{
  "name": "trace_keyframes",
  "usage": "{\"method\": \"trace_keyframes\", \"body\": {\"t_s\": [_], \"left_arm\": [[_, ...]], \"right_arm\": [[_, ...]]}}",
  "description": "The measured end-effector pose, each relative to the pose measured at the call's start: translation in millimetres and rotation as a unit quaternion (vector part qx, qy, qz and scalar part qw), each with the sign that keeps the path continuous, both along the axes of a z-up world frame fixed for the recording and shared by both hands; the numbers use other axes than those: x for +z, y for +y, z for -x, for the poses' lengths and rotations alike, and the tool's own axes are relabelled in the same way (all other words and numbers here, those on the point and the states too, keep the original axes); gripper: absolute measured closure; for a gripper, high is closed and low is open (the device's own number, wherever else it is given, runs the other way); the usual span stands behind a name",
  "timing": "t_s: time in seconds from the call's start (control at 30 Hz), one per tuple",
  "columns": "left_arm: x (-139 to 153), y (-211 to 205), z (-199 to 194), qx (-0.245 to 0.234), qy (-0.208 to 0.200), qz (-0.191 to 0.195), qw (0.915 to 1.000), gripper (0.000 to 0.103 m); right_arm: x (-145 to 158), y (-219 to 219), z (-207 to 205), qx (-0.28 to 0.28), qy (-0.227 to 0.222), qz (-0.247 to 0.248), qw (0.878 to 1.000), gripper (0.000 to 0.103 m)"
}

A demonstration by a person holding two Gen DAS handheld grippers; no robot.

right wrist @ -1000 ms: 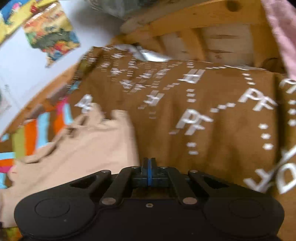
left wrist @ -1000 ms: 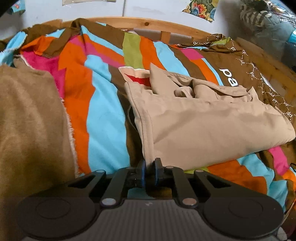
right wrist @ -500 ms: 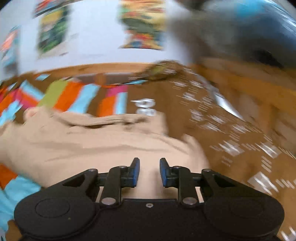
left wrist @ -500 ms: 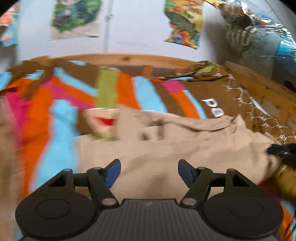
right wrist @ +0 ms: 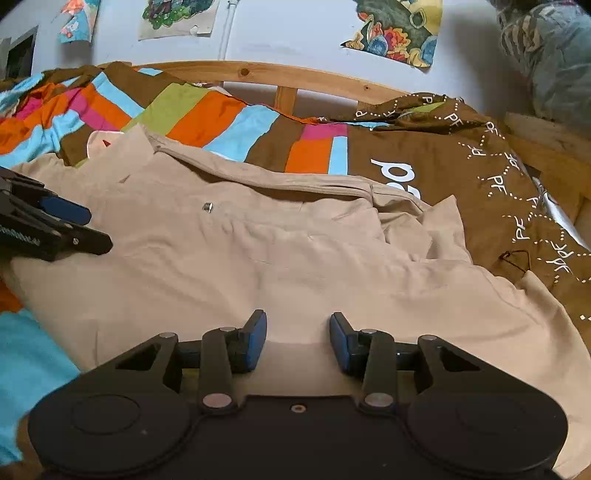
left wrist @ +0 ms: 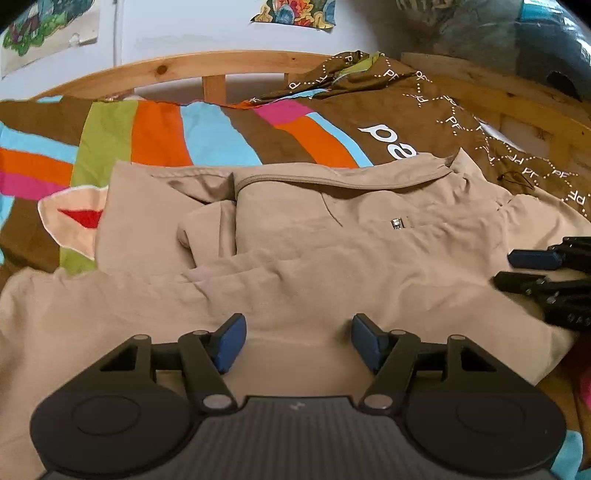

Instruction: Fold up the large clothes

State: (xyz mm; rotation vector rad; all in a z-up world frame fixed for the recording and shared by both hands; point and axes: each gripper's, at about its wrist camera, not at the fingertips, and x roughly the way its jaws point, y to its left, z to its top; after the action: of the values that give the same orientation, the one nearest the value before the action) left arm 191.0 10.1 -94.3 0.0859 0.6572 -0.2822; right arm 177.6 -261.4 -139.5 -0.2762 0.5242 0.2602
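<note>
A large beige garment (left wrist: 332, 251) (right wrist: 266, 254) lies folded and rumpled on the bed, its small metal zip pull (left wrist: 397, 223) (right wrist: 207, 208) facing up. My left gripper (left wrist: 297, 341) hovers over the garment's near edge. Its jaws are wide apart and closing a little, with only flat cloth beneath them. My right gripper (right wrist: 298, 339) hangs over the near edge further right. Its jaws are opening, and nothing is pinched between them. Each gripper shows in the other's view, the right gripper (left wrist: 532, 269) at the right edge and the left gripper (right wrist: 55, 225) at the left edge.
A bedspread (left wrist: 159, 136) striped in orange, blue, green, pink and brown covers the bed. Its brown part (right wrist: 461, 177) carries white letters. A wooden bed rail (left wrist: 221, 62) runs along the back under a white wall with posters (right wrist: 399, 29). Bundled bags (right wrist: 546, 55) sit at the top right.
Both grippers were shut a second ago, the left one on the garment's edge. Both now stand open and have swung over the garment, which lies spread wider and closer.
</note>
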Motion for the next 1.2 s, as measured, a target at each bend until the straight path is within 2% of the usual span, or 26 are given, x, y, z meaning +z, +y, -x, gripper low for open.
{"method": "trace_keyframes", "body": {"t_s": [0.1, 0.17, 0.2, 0.23, 0.27, 0.33, 0.4, 0.5, 0.57, 0.67, 0.8, 0.9, 0.97, 1.0, 1.1, 1.13, 1.17, 1.2], "left_arm": [[17, 0, 17, 0.033, -0.011, -0.004, 0.9994, 0.028], [30, 4, 39, 0.049, -0.023, 0.022, 0.9983, 0.014], [37, 7, 51, 0.054, -0.028, 0.034, 0.9976, 0.012], [43, 9, 63, 0.056, -0.030, 0.043, 0.9970, 0.008], [47, 12, 73, 0.059, -0.026, 0.051, 0.9966, 0.006], [53, 22, 96, 0.073, 0.002, 0.083, 0.9939, 0.005], [53, 35, 114, 0.091, 0.029, 0.123, 0.9878, 0.003], [40, 59, 127, 0.113, 0.078, 0.187, 0.9726, 0.001], [28, 72, 118, 0.133, 0.110, 0.233, 0.9570, 0.001], [15, 90, 98, 0.182, 0.122, 0.290, 0.9317, 0.001], [10, 104, 82, 0.225, 0.119, 0.332, 0.9083, 0.002], [10, 109, 79, 0.257, 0.122, 0.343, 0.8956, 0.009], [10, 111, 81, 0.280, 0.119, 0.340, 0.8899, 0.026], [11, 111, 83, 0.294, 0.119, 0.337, 0.8867, 0.031], [9, 119, 88, 0.314, 0.117, 0.355, 0.8727, 0.050], [9, 121, 89, 0.326, 0.119, 0.350, 0.8701, 0.068], [10, 122, 88, 0.327, 0.119, 0.348, 0.8705, 0.083], [12, 123, 89, 0.322, 0.115, 0.345, 0.8740, 0.090]], "right_arm": [[3, -5, 1, 0.000, 0.001, -0.020, 1.000, 0.062], [13, -14, 7, -0.011, 0.005, -0.038, 0.999, 0.061], [21, -18, 12, -0.015, 0.007, -0.045, 0.999, 0.060], [30, -23, 18, -0.016, 0.008, -0.053, 0.998, 0.052], [39, -28, 25, -0.019, 0.008, -0.060, 0.998, 0.036], [58, -40, 41, -0.038, 0.008, -0.079, 0.996, 0.018], [73, -53, 57, -0.058, 0.018, -0.109, 0.992, 0.017], [82, -73, 79, -0.101, 0.054, -0.168, 0.979, 0.008], [78, -86, 89, -0.122, 0.079, -0.211, 0.967, 0.007], [65, -102, 85, -0.163, 0.114, -0.245, 0.949, 0.009], [46, -126, 73, -0.209, 0.139, -0.320, 0.913, 0.012], [35, -147, 69, -0.244, 0.136, -0.376, 0.883, 0.018], [32, -162, 68, -0.270, 0.116, -0.411, 0.863, 0.027], [32, -168, 67, -0.282, 0.104, -0.425, 0.854, 0.029], [28, -183, 66, -0.312, 0.087, -0.452, 0.831, 0.051], [25, -187, 67, -0.322, 0.083, -0.456, 0.825, 0.063], [24, -190, 69, -0.330, 0.081, -0.459, 0.821, 0.070], [23, -193, 71, -0.333, 0.077, -0.465, 0.817, 0.075]]}}
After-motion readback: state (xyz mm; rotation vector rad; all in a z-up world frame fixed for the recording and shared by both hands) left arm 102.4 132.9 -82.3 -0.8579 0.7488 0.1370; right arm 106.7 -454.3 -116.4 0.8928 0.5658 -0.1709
